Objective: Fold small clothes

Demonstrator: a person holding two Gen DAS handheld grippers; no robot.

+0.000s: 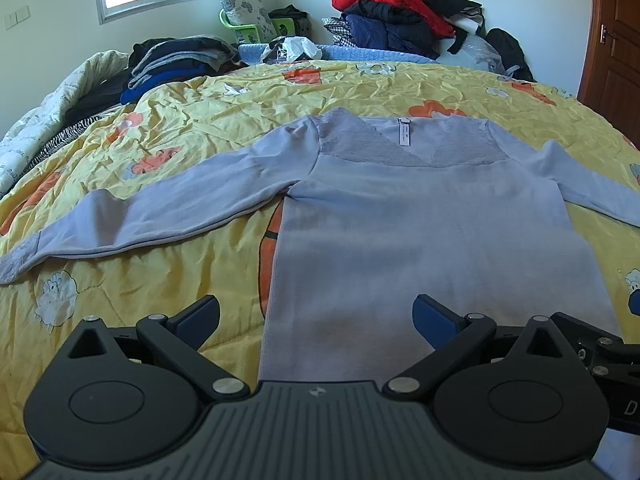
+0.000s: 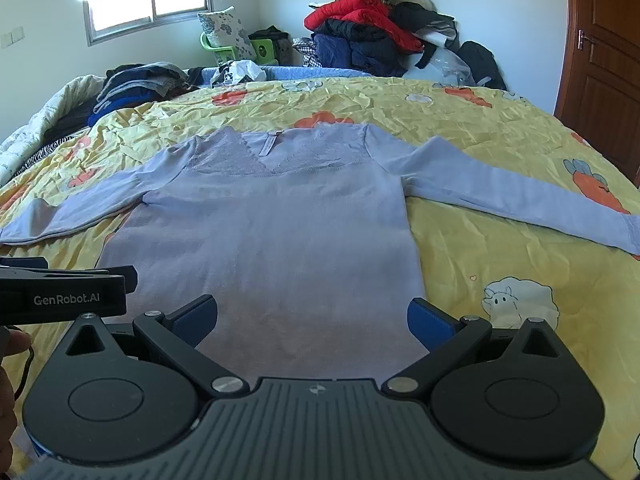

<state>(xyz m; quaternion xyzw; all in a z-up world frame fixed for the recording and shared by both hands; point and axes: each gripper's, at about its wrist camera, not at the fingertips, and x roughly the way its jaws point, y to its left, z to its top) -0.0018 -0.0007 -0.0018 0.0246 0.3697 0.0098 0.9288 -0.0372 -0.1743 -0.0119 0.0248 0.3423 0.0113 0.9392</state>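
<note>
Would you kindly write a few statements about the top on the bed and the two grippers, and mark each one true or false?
1. The lavender top lies spread flat with both sleeves stretched outward. True.
2. The left gripper is shut on the hem of the top. False: its jaws stand wide open and hold nothing.
3. The top rests on a yellow quilt printed with carrots and sheep. True.
4. The right gripper holds the right sleeve. False: it is open, above the lower part of the top.
5. The neckline faces the grippers. False: the neckline, with its label, lies at the far end.
</note>
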